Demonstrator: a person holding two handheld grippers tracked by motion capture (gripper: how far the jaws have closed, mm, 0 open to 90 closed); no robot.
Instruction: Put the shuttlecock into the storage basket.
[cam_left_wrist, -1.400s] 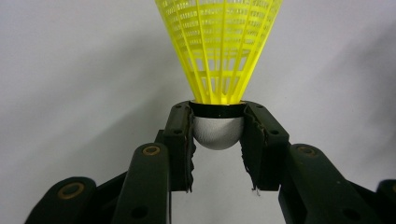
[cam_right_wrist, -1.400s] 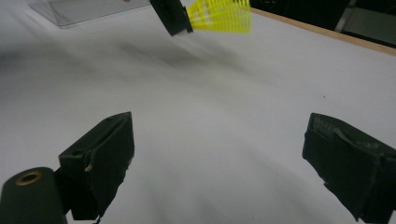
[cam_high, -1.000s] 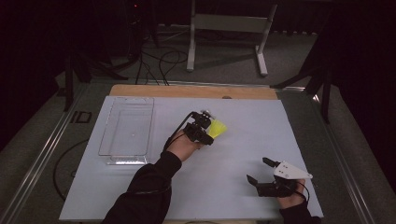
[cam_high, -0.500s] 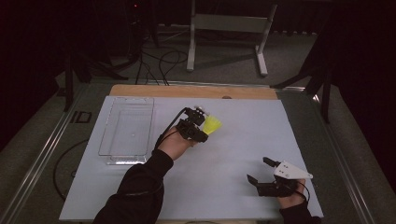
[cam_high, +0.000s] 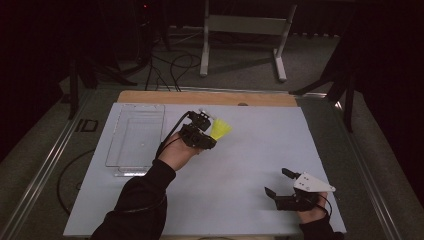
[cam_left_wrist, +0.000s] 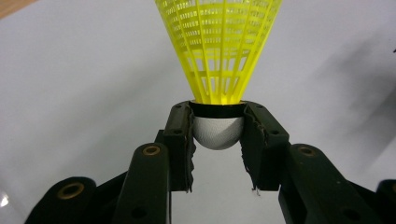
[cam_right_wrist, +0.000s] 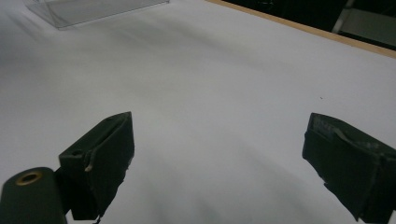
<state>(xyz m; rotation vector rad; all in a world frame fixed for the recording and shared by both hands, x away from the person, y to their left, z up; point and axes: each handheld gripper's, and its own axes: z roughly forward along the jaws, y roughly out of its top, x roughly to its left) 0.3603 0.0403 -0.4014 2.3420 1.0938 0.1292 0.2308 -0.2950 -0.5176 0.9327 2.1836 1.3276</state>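
1. the left gripper (cam_high: 209, 131) is clamped on a yellow shuttlecock (cam_high: 220, 130), its pads pinching the white cork nose (cam_left_wrist: 218, 133) from either side, seen close in the left gripper view.
2. the shuttlecock's long axis runs straight out ahead of the jaws: nose back between the pads, yellow mesh skirt (cam_left_wrist: 219, 46) flaring away in front, off the white table sheet (cam_high: 250, 165).
3. a clear plastic tray (cam_high: 135, 141) lies flat to the side of that gripper, near the held hand's wrist and away from the skirt's flare; judged the likely drop point, it lies sideways from the claw, not ahead of it.
4. the coming move would seem to turn on swinging the claw across so the nose hangs over the tray's open top.
5. the right gripper (cam_high: 280, 182) rests well apart near the sheet's near edge, jaws spread wide with nothing between them; the left hand is by far the nearer to the tray.
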